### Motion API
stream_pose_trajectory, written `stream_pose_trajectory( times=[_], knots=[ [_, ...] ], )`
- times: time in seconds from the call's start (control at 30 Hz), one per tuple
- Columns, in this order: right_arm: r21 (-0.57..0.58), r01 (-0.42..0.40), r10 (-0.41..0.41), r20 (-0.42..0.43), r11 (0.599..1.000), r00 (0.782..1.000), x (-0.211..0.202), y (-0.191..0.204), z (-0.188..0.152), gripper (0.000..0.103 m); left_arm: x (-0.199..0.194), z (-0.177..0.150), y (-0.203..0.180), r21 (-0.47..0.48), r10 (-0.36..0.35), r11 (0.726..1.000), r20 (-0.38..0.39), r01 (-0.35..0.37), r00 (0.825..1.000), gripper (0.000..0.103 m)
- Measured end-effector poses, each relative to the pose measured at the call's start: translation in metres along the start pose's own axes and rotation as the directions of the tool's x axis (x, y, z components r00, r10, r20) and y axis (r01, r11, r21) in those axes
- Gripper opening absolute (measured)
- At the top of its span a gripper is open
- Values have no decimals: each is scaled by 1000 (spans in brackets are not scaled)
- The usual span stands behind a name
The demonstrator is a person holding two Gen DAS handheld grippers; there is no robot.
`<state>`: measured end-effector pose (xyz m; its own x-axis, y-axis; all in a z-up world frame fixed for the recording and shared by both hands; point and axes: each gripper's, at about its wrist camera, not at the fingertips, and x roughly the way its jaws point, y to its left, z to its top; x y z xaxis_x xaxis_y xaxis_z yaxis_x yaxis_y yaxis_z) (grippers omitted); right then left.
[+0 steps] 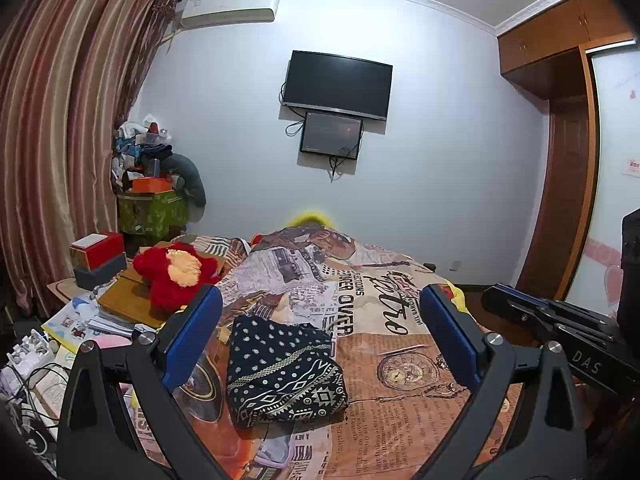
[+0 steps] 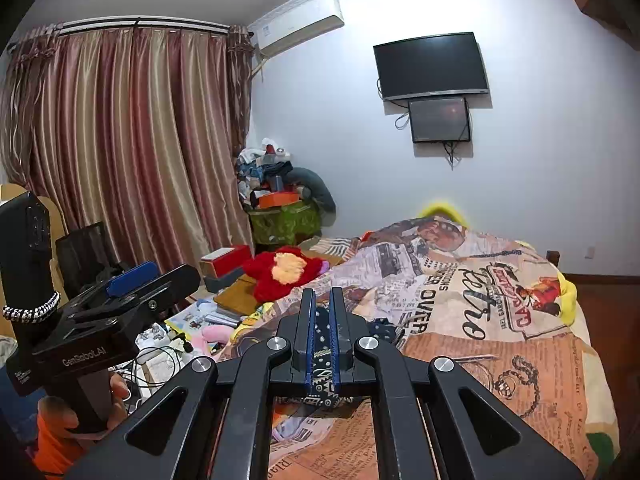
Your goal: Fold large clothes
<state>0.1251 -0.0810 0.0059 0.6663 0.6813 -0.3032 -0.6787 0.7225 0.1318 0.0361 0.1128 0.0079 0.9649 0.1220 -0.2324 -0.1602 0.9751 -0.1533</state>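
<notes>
Books [image 1: 120, 304] and a red plush toy [image 1: 172, 276] lie at ten o'clock from the folded garment [image 1: 280, 368] on the bedspread [image 1: 400, 360]. The left gripper [image 1: 320, 320] hovers released above it. At three o'clock, the right gripper [image 2: 323, 308] is nearly clenched; whether it grips the garment is unclear.
</notes>
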Motion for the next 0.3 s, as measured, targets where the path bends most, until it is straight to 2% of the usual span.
stream_pose_trajectory(
  times=[0.3],
  knots=[
    [0,1,-1,1,1000,1000,0,0,0,2,2,-1,-1,2,-8,1000,-4,8,1000,100]
  ],
)
